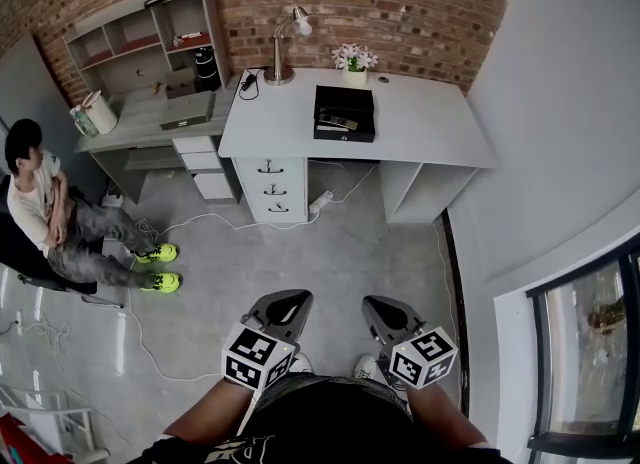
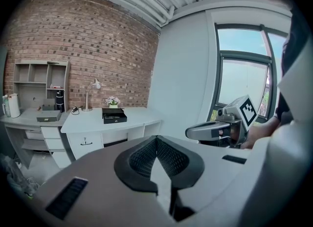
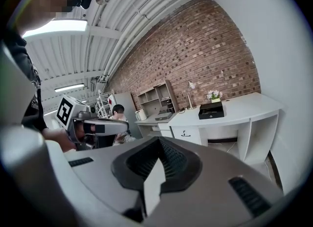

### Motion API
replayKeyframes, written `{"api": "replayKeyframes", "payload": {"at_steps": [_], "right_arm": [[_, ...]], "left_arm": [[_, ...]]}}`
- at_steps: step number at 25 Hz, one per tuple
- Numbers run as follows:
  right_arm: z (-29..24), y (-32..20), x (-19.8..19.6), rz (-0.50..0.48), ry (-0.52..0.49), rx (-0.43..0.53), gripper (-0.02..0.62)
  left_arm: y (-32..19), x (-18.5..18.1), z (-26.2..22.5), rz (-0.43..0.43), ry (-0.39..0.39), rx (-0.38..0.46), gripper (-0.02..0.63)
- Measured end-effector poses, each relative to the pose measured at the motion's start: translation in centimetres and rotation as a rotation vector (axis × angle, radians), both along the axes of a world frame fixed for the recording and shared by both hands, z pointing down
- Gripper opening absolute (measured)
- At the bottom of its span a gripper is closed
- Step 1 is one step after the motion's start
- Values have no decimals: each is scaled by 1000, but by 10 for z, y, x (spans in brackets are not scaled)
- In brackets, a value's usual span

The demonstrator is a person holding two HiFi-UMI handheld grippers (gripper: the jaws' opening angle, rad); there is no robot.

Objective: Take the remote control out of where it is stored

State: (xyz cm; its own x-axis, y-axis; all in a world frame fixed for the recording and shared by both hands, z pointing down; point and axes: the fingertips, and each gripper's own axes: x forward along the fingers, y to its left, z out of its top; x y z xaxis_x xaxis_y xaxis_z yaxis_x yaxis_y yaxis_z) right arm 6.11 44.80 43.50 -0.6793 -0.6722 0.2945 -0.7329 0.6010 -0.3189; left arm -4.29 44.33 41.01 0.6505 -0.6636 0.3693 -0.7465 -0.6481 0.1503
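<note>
You hold both grippers low in front of you, well apart from the desk (image 1: 430,122). Your left gripper (image 1: 289,302) has its jaws together with nothing between them, and so does your right gripper (image 1: 384,308). On the desk sits an open black box (image 1: 344,112). The pale bar inside it may be the remote (image 1: 338,123), though it is too small to be sure.

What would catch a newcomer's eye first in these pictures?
The left gripper and right gripper, both shut and empty, hang over the floor. Far ahead, a black box sits on the white desk by the brick wall. A person in bright green shoes sits at left.
</note>
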Motion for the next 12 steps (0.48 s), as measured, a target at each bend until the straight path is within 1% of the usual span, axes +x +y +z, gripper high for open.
{"api": "replayKeyframes", "payload": {"at_steps": [7, 10, 12], "right_arm": [[1, 1, -26, 29, 3, 0, 5], [4, 4, -36, 31, 12, -8, 5], [7, 6, -39, 28, 22, -15, 5]], "left_arm": [[1, -31, 4, 14, -16, 26, 6], [-1, -47, 9, 5, -21, 10, 6], [-2, -53, 11, -5, -9, 7, 6]]}}
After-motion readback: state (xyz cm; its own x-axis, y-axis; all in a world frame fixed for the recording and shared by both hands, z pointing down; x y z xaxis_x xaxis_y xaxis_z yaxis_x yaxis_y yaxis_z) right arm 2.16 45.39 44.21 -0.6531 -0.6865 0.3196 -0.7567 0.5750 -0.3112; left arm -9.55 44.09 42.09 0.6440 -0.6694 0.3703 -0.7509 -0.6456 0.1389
